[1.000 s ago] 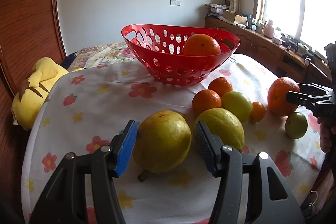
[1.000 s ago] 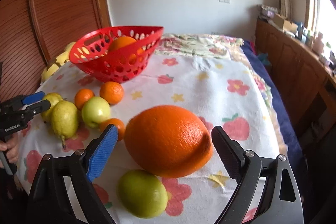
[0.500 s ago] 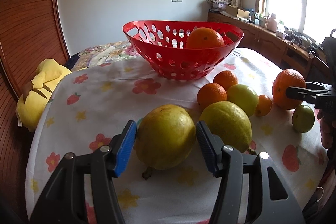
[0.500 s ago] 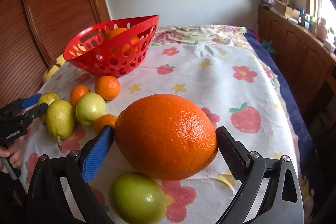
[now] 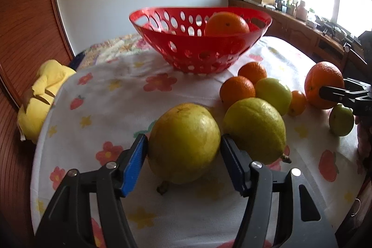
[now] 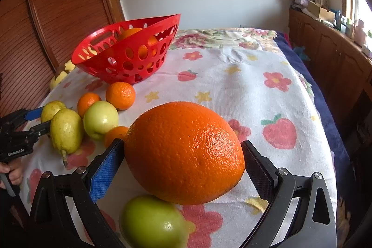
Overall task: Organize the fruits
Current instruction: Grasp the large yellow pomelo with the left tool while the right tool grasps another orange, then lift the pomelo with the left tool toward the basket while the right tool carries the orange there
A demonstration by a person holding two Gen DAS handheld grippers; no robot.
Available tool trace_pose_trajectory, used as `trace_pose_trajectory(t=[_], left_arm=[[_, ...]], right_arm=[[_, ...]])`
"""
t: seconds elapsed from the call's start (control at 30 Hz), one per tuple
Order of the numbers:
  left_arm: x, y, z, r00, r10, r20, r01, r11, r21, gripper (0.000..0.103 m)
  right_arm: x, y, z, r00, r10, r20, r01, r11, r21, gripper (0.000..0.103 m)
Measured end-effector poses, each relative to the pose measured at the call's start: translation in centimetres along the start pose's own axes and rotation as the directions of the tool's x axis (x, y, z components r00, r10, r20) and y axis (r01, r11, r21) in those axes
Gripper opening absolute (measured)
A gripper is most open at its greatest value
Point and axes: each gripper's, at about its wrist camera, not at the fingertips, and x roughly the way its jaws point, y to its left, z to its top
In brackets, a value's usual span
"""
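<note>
Yellow-green pear (image 5: 183, 143) sits clamped between the left gripper's (image 5: 183, 150) pads, stem end toward 6 o'clock, long axis running toward the camera; half a second ago a gap showed beside each pad. Right gripper (image 6: 183, 159) holds the large orange (image 6: 184, 152) across its sideways long axis, also newly gripped. Red basket (image 5: 162, 38) stands at 12 o'clock on the flowered tablecloth (image 5: 104, 96).
</note>
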Motion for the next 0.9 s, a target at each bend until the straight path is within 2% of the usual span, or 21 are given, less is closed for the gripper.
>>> trace_pose_trajectory(t=[0.23, 0.5, 0.9], left_arm=[[0.6, 0.1, 0.1, 1.0, -0.006, -0.008, 0.006, 1.0, -0.006, 0.062], [-0.1, 1.0, -0.3, 0.999, -0.044, -0.006, 0.044, 0.999, -0.026, 0.061], [-3.9, 0.0, 0.6, 0.991, -0.088, 0.099, 0.089, 0.996, -0.01, 0.061]], right_arm=[[0.0, 0.8, -0.1, 0.999, -0.034, 0.0, 0.034, 0.999, -0.042, 0.098], [0.4, 1.1, -0.2, 0.999, -0.043, -0.017, 0.042, 0.997, -0.061, 0.096], [0.4, 1.3, 0.0, 0.999, -0.046, -0.017, 0.044, 0.997, -0.063, 0.096]])
